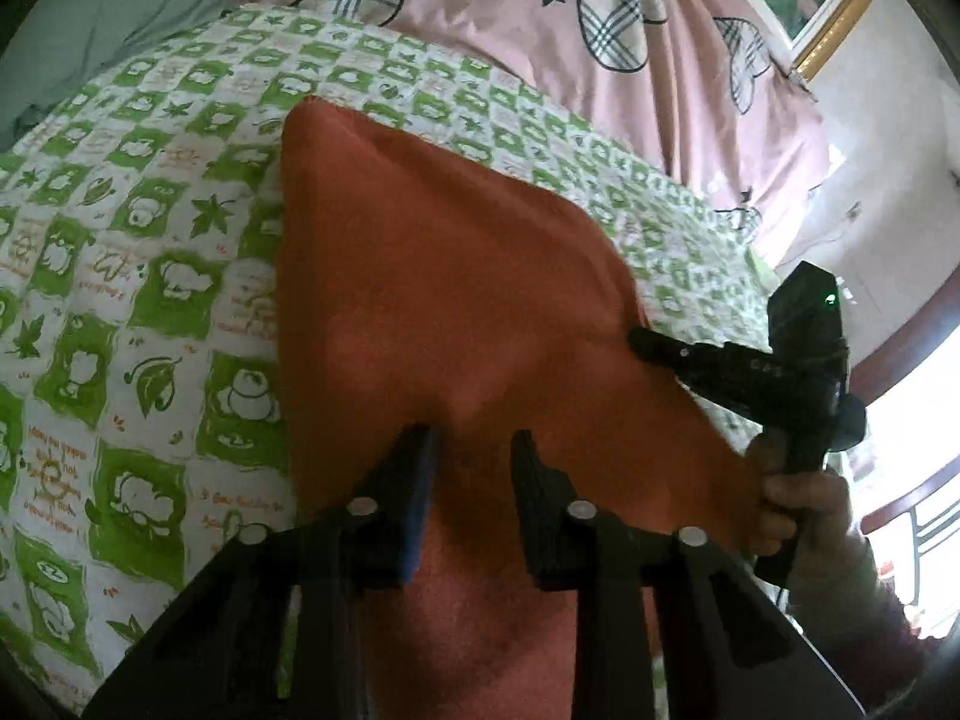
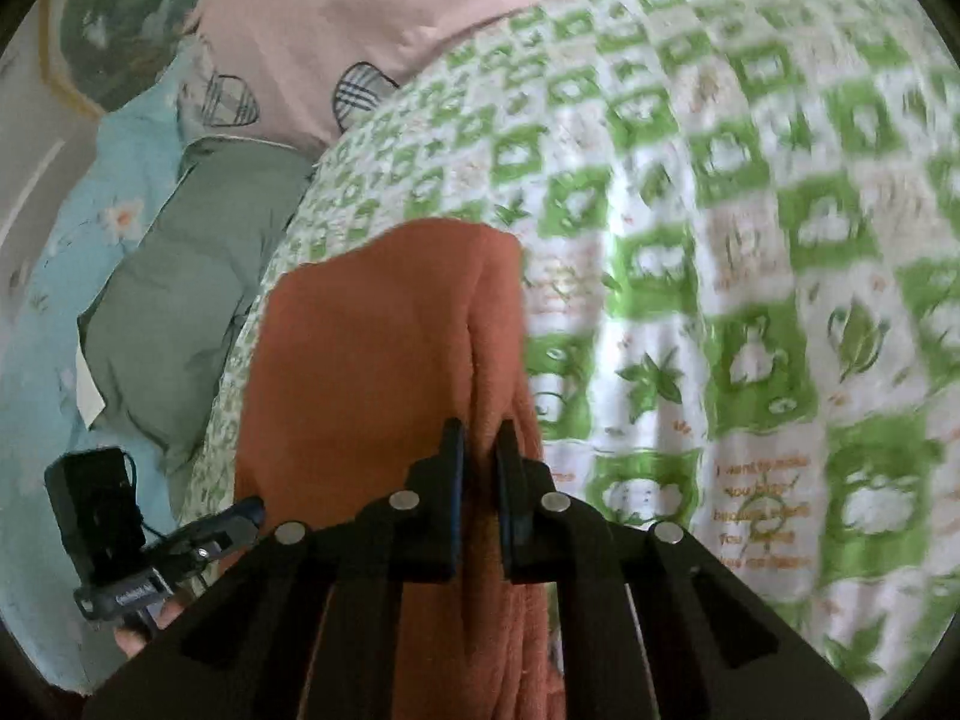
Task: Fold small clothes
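An orange fleece cloth [image 1: 432,276] lies on the green-and-white checked bedspread [image 1: 138,276], its far corner flat and its near part lifted. My left gripper [image 1: 471,450] has its fingers closed on the cloth's near edge with a fold of fabric between them. My right gripper [image 2: 480,444] is shut on the cloth's [image 2: 372,348] other edge, which bunches in a ridge between its fingers. The right gripper also shows in the left wrist view [image 1: 642,339] at the cloth's right edge. The left gripper shows in the right wrist view [image 2: 252,510] at the cloth's lower left.
A pink quilt with plaid hearts [image 1: 600,18] lies past the bedspread. A grey-green garment [image 2: 198,276] and a light blue floral sheet [image 2: 66,276] lie to the left. A window and wooden rail [image 1: 900,420] are at the right.
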`<state>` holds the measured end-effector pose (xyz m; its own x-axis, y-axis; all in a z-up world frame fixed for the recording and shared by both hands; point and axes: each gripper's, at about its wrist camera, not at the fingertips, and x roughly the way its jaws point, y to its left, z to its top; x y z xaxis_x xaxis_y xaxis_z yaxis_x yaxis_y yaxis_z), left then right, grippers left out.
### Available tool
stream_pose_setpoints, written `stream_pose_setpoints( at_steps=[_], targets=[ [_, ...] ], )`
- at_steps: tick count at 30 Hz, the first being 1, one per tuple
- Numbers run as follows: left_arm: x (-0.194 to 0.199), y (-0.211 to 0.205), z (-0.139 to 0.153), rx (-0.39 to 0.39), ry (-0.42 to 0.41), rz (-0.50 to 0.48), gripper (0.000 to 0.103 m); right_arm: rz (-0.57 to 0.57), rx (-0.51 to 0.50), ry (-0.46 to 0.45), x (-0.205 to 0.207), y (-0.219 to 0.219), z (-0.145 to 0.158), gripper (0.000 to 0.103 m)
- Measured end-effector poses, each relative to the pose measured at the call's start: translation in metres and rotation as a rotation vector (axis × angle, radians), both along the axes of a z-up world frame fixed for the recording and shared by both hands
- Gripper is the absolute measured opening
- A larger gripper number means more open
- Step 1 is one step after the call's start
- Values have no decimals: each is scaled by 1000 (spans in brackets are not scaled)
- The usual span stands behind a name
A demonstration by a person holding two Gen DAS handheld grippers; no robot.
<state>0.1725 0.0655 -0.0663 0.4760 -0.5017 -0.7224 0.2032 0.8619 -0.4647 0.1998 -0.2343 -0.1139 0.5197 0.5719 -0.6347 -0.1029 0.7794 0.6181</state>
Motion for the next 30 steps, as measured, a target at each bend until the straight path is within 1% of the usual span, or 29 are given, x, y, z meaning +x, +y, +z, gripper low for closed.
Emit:
stream_pose_setpoints(
  at_steps=[3,4,6,7,9,11,13,14,15,16,17,18,19,20,21,24,25,26,29,30],
  targets=[
    [-1,2,2,-11,16,5,26,-9,-60,3,-5,-1,11,11],
    [-1,3,4,-16,20,1,26,-29,-94,1,-8,0,19,17],
    [-2,6,13,-27,12,-11,26,-63,-155,-42,-14,2,40,18],
    [-4,8,17,-27,0,-13,26,-66,-151,-81,-16,4,53,18],
    [-3,8,23,-36,-19,-17,26,-36,-101,-131,-15,17,73,18],
    [4,7,26,-26,-28,-9,26,13,-89,-143,-5,36,78,18],
    [13,6,22,-17,-20,6,26,47,-98,-133,14,59,71,18],
    [19,5,15,-18,10,13,26,52,-114,-108,26,66,61,18],
    [25,5,6,-26,45,18,25,36,-138,-74,38,68,48,18],
    [28,4,2,-31,56,19,25,10,-172,-51,44,68,39,18],
    [29,2,-2,-21,50,21,19,-22,-202,-31,48,64,27,17],
    [28,-1,-3,0,40,19,16,-44,-178,-21,51,55,14,4],
    [27,-3,-4,19,31,10,16,-69,-118,-24,50,45,6,0],
    [27,-4,-4,22,30,6,15,-75,-80,-24,49,39,4,0],
    [27,-3,-3,23,32,5,15,-79,-75,-24,46,37,5,0],
    [20,0,5,8,29,10,15,-81,-106,-38,32,39,19,0],
    [14,1,9,-2,24,0,15,-81,-98,-41,24,38,25,3],
    [7,1,13,-11,16,-15,15,-80,-91,-47,15,35,29,3],
    [-27,-1,25,-24,-21,-72,15,-45,-62,-74,-25,32,43,3],
    [-37,-2,27,-25,-25,-88,16,-8,-62,-81,-44,35,45,3]
  ],
)
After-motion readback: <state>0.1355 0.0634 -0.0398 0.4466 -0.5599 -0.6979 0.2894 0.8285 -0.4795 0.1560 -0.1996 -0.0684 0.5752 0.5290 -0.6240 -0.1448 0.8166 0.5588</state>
